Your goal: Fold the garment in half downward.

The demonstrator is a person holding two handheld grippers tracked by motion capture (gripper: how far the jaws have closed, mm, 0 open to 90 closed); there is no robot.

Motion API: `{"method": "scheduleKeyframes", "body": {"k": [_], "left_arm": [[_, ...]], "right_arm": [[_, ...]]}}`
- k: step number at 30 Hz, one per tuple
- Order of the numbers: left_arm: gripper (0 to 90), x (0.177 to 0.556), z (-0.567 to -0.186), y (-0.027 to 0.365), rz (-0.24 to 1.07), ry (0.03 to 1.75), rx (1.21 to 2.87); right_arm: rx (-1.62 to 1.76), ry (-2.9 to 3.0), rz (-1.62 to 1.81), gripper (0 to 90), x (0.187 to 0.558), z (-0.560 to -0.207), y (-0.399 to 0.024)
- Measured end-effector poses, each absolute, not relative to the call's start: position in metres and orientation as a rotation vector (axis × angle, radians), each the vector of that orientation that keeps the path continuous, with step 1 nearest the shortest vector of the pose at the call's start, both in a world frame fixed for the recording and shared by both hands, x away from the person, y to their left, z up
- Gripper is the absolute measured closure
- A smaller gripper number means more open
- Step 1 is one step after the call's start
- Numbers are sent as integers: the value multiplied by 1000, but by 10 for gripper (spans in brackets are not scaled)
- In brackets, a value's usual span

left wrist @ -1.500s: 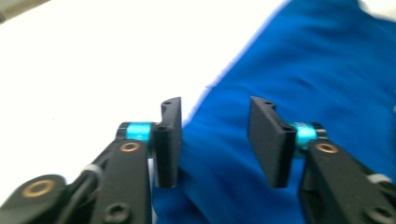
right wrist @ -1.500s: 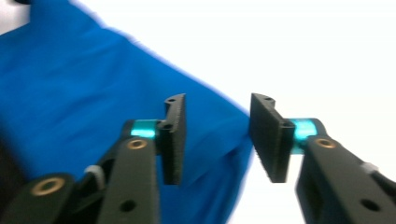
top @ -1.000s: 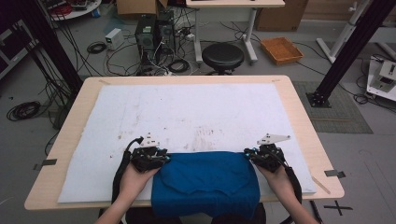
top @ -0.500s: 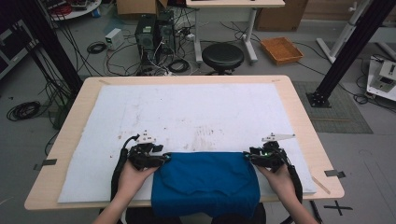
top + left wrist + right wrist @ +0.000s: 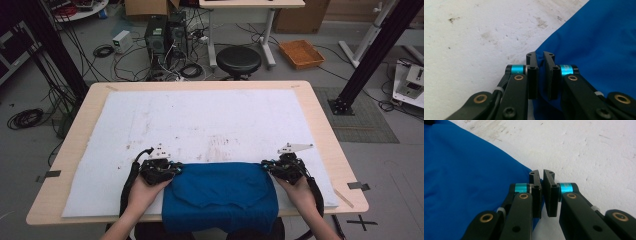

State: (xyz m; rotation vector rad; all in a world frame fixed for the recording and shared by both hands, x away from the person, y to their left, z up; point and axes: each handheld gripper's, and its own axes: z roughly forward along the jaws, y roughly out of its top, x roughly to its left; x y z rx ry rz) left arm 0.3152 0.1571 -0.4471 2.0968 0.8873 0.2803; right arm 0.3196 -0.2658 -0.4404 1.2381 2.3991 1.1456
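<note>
From the high view, we see the blue cloth [image 5: 220,195] at the surface's [image 5: 320,125] six o'clock edge — left gripper [image 5: 175,169] and right gripper [image 5: 266,167] at its far corners. In the left gripper view, the jaws have just been closing, cloth [image 5: 599,42] pinched between. In the right gripper view, the jaws have just been closing beside the cloth's [image 5: 464,175] corner — we cannot tell whether they grip it.

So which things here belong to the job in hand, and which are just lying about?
In the job:
- blue cloth
- left hand-held gripper, pinching its corner
- right hand-held gripper, at the other corner
- white mat

Lying about:
- black stool
- orange tray
- computer towers
</note>
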Motion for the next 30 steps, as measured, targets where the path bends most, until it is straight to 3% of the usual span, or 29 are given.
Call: {"method": "scheduleKeyframes", "body": {"k": [30], "left_arm": [[830, 317, -445, 160, 319, 874, 2073]], "right_arm": [[1170, 2365, 1150, 859, 319, -437, -264]]}}
